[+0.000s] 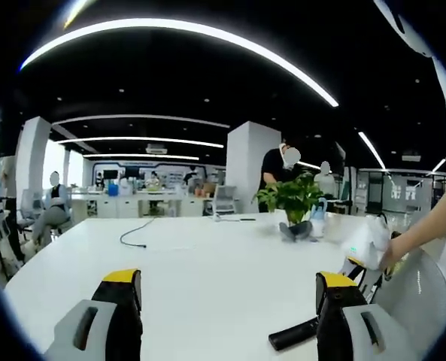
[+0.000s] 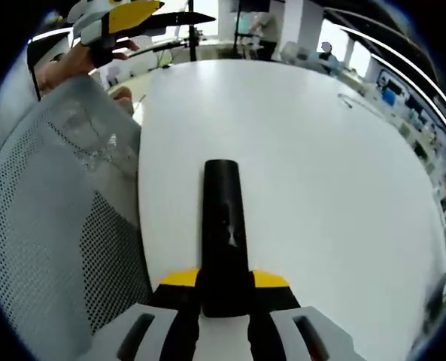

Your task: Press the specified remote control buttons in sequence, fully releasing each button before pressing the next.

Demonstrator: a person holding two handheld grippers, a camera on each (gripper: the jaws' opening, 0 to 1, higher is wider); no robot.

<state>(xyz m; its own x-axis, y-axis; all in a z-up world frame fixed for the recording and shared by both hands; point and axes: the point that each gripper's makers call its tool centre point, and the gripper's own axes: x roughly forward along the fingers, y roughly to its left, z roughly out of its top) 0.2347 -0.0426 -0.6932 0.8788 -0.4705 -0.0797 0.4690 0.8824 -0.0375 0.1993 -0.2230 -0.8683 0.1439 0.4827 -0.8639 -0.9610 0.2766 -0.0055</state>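
Remote control (image 2: 224, 226) sits clamped between my right gripper (image 2: 224, 289) jaws at lower centre of the right gripper view, over the white table (image 2: 320, 165). My left gripper (image 1: 230, 301) hangs with jaws spread wide, the remote's end at lower right there.

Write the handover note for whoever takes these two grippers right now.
Right gripper: shut on the black remote control, holding its near end, the rest jutting out over the white table.
Left gripper: open, empty, above the table, near the remote's end.
Done: remote gripped. No press is visible.
Left: press the buttons in order, releasing each fully. A mesh chair back sits beside the table edge.
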